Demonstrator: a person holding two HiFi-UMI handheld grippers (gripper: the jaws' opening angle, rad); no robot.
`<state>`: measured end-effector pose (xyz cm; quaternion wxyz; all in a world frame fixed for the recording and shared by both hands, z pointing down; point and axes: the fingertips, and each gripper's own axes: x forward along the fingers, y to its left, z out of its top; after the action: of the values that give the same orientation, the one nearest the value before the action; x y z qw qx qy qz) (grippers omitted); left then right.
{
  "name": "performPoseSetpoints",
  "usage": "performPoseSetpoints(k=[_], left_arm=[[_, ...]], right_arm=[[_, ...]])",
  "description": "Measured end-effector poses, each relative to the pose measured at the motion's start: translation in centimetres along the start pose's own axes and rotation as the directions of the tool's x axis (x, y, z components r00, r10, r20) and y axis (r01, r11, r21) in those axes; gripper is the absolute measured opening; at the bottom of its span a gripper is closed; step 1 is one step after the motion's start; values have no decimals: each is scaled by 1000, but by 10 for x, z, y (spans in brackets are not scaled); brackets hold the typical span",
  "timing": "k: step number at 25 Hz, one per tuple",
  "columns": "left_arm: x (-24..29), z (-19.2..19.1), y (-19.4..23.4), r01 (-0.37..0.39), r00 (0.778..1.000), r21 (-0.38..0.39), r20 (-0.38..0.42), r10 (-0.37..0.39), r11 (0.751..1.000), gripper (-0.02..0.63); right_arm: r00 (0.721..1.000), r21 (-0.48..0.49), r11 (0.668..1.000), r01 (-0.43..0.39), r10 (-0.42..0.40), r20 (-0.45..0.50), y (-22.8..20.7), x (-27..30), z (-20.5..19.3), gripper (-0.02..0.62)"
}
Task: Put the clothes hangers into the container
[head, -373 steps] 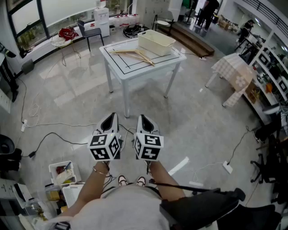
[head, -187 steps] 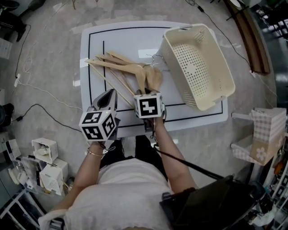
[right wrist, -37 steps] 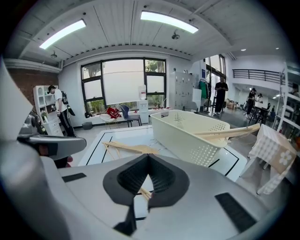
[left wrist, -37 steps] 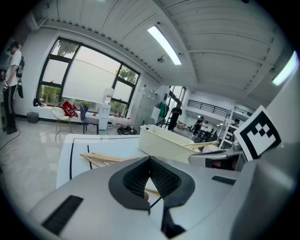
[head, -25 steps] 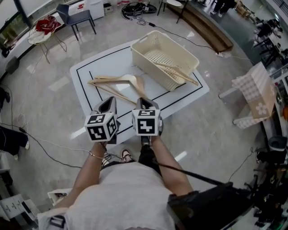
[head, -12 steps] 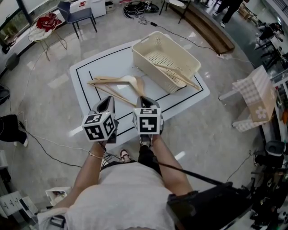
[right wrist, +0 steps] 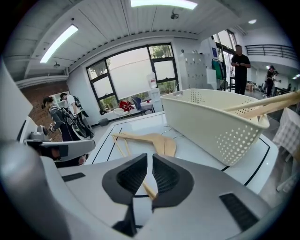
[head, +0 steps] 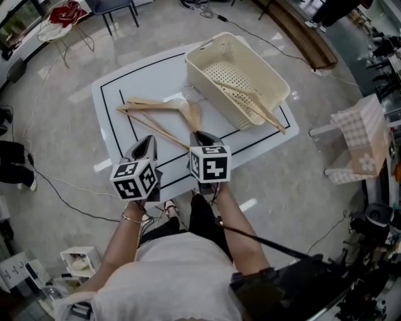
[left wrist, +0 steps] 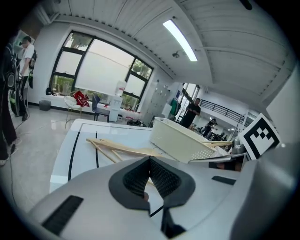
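Observation:
Two or three wooden hangers (head: pixel 164 108) lie overlapped on the white table (head: pixel 138 75), left of the cream perforated basket (head: pixel 191 68). More hangers (head: pixel 250 100) rest slanted inside the basket, their ends sticking past its rim. My left gripper (head: pixel 145 141) hovers shut and empty over the table's front edge, short of the loose hangers (left wrist: pixel 122 147). My right gripper (head: pixel 199 135) is beside it, pointing at the hangers (right wrist: pixel 150 139). Its jaws have just parted to a hairline slit with nothing between them. The basket (right wrist: pixel 211 117) stands to its right.
Black lines mark out a rectangle on the table. Cables trail over the floor on the left. A chair with a red bundle (head: pixel 66 12) stands at the far left and a checkered-cloth stand (head: pixel 363 135) at the right. People stand far off in both gripper views.
Both grippers have come forward and sunk a little toward the table's front edge. The hangers on the table and those in the basket have not moved.

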<state>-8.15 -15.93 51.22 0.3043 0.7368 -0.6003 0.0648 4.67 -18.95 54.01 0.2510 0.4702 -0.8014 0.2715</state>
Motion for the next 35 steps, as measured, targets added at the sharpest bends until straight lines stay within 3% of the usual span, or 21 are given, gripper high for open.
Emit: performPoseSetpoints(k=[2, 6, 15, 25, 28, 32, 35], left_arm=[[10, -8, 3, -14, 1000, -24, -17, 13, 1000, 4], [27, -20, 11, -54, 998, -85, -29, 52, 995, 5], [58, -30, 45, -129, 991, -141, -54, 123, 982, 4], [72, -35, 58, -184, 982, -176, -64, 176, 967, 3], [74, -35, 59, -190, 981, -180, -64, 181, 965, 4], [75, -37, 58, -187, 982, -179, -68, 177, 966, 3], [74, -38, 56, -177, 983, -172, -72, 167, 969, 4]], right_arm=[[1000, -18, 1000, -6, 5, -23, -8, 12, -2, 27], [998, -22, 999, -28, 27, -55, -21, 35, -5, 112], [985, -116, 991, -64, 45, -164, -28, 102, -13, 114], [952, -238, 963, -122, 46, -302, -30, 125, -20, 118], [948, -276, 955, -112, 19, -318, -31, 128, -21, 117], [933, -369, 928, -55, -84, -350, -32, 130, -23, 109], [933, -363, 932, -9, -123, -339, -33, 131, -23, 97]])
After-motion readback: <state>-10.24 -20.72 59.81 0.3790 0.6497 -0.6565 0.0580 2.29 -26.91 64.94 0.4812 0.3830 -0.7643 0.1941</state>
